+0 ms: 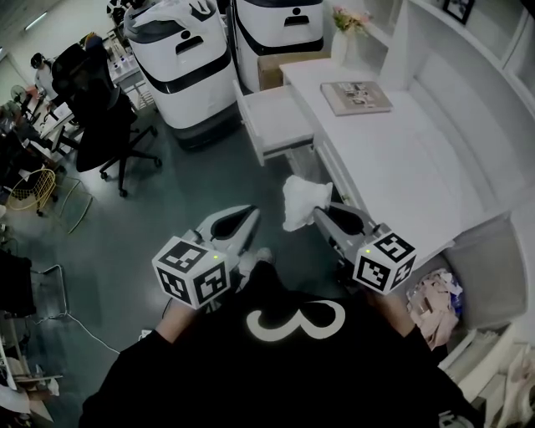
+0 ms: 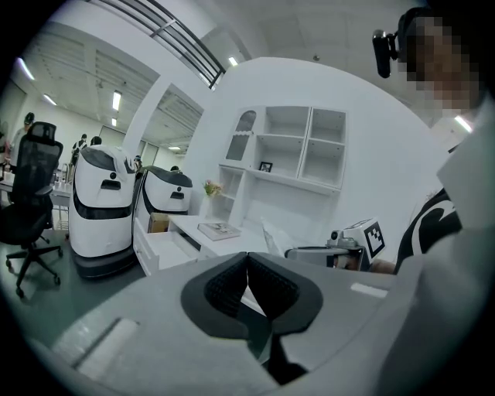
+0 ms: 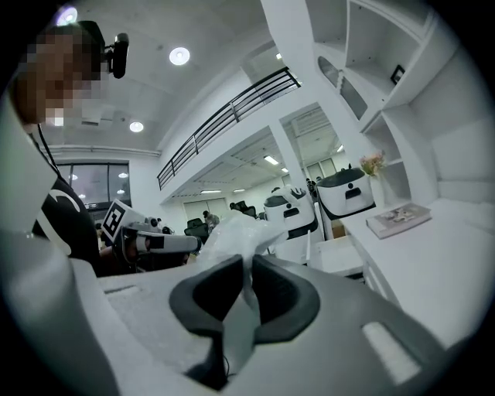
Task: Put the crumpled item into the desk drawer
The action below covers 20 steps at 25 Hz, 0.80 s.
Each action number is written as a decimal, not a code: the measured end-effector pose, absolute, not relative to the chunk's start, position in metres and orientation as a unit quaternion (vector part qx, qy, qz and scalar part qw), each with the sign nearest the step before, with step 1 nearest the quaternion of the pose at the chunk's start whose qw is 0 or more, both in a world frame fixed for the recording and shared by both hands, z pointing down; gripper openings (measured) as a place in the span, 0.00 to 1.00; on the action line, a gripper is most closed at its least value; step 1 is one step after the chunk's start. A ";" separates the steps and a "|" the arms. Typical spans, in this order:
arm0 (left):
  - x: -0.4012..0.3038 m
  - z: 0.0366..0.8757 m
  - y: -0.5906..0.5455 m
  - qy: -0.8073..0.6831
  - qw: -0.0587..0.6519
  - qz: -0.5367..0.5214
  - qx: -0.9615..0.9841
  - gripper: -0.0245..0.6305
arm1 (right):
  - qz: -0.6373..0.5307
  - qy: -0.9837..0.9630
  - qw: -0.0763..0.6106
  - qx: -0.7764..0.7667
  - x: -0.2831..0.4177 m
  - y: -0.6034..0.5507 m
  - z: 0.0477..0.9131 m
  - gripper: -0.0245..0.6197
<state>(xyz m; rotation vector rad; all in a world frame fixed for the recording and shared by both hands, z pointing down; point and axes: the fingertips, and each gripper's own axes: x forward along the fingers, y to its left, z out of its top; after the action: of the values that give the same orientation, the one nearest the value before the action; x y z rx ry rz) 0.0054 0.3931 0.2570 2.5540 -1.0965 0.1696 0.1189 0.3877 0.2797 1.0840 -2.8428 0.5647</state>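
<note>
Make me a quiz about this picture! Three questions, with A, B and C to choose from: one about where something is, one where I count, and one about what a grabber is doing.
1. Where does the book lie?
A. on the white desk
B. on the floor
C. on the black chair

2. How many big white robots stand at the far end of the desk?
A. one
B. two
C. five

3. What is the right gripper doing?
A. open, with nothing in it
B. shut on the book
C. shut on the crumpled item

Answers:
1 A: the book rests flat on the desk top, near the flowers.
2 B: two stand side by side, the second at.
3 C: the white crumpled item sticks up from between its closed jaws.
</note>
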 end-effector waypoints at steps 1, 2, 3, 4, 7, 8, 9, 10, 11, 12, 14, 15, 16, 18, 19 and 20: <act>0.006 0.257 0.389 -0.387 0.178 0.060 0.903 0.05 | 0.183 -0.918 0.024 0.352 0.119 0.384 0.280 0.10; 0.006 0.259 0.385 -0.385 0.179 0.061 0.903 0.05 | 0.185 -0.917 0.024 0.353 0.119 0.380 0.281 0.10; 0.007 0.260 0.382 -0.383 0.180 0.062 0.904 0.05 | 0.186 -0.916 0.023 0.353 0.119 0.376 0.281 0.10; 0.008 0.261 0.378 -0.381 0.181 0.064 0.904 0.05 | 0.188 -0.916 0.022 0.354 0.119 0.372 0.283 0.10; 0.012 0.264 0.363 -0.377 0.180 0.067 0.906 0.05 | 0.191 -0.914 0.022 0.356 0.121 0.360 0.287 0.10; 0.013 0.264 0.358 -0.376 0.179 0.067 0.907 0.05 | 0.192 -0.914 0.022 0.358 0.122 0.355 0.288 0.10; 0.014 0.264 0.351 -0.375 0.179 0.067 0.907 0.05 | 0.193 -0.913 0.022 0.359 0.123 0.349 0.290 0.10; 0.014 0.264 0.344 -0.374 0.179 0.068 0.908 0.05 | 0.194 -0.912 0.022 0.361 0.123 0.343 0.290 0.10; 0.014 0.265 0.337 -0.373 0.180 0.069 0.908 0.05 | 0.196 -0.911 0.022 0.363 0.124 0.336 0.291 0.10; 0.014 0.266 0.330 -0.371 0.182 0.070 0.908 0.05 | 0.197 -0.910 0.021 0.365 0.124 0.329 0.291 0.10; 0.014 0.269 0.314 -0.368 0.187 0.073 0.908 0.05 | 0.202 -0.907 0.022 0.369 0.125 0.315 0.294 0.10; 0.014 0.272 0.306 -0.366 0.190 0.075 0.908 0.05 | 0.205 -0.905 0.023 0.371 0.125 0.307 0.296 0.10; 0.014 0.274 0.297 -0.363 0.193 0.077 0.908 0.05 | 0.208 -0.904 0.024 0.373 0.125 0.298 0.298 0.10; 0.012 0.278 0.276 -0.360 0.200 0.081 0.908 0.05 | 0.215 -0.901 0.025 0.375 0.122 0.278 0.302 0.10; 0.010 0.280 0.265 -0.358 0.203 0.083 0.908 0.05 | 0.219 -0.900 0.026 0.376 0.120 0.268 0.304 0.10; 0.009 0.282 0.254 -0.356 0.206 0.085 0.907 0.05 | 0.222 -0.899 0.028 0.377 0.118 0.258 0.307 0.10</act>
<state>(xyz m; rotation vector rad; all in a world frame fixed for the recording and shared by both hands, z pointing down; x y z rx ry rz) 0.0088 0.2540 0.2823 2.5281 -0.9922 0.2356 0.1178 0.2578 0.3066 1.1645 -2.7739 0.6858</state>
